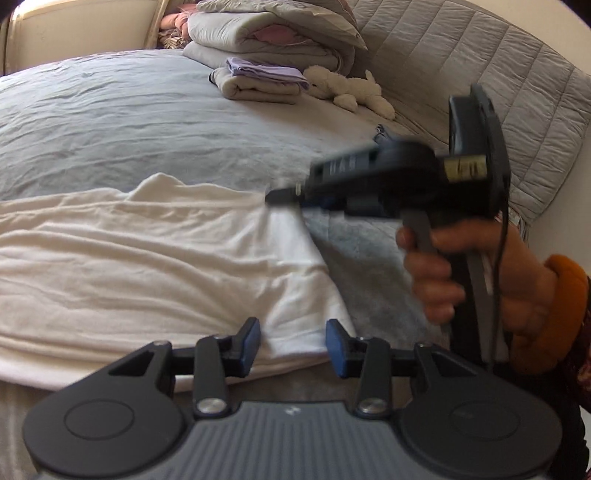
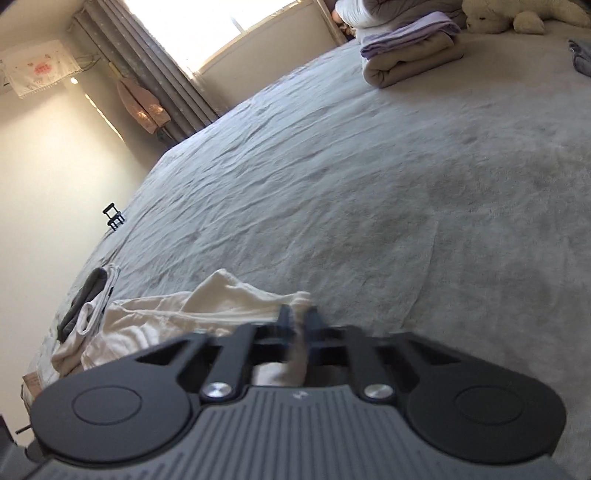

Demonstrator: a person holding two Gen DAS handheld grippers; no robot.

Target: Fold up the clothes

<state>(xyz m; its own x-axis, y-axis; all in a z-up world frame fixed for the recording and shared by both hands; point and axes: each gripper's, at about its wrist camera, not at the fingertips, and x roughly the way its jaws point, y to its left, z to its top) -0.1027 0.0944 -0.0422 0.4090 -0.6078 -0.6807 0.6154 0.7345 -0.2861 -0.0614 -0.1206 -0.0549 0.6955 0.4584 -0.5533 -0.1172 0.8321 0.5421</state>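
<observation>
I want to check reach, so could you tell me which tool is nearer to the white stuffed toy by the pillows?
Right. The right tool is further up the bed toward the stuffed toy; the left tool sits back at the cream garment's near edge.

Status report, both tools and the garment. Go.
Right tool shut on white garment edge. Left tool open over its near corner. Nothing blocking on the bed.

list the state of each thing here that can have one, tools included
left tool: open, corner of the garment between its pads
right tool: shut on the garment's far edge
cream garment: spread flat on the bed, wrinkled
lilac and beige stack: folded
grey quilts: folded, piled
plush toy: lying on its side
dark and white clothes: crumpled, unfolded
</observation>
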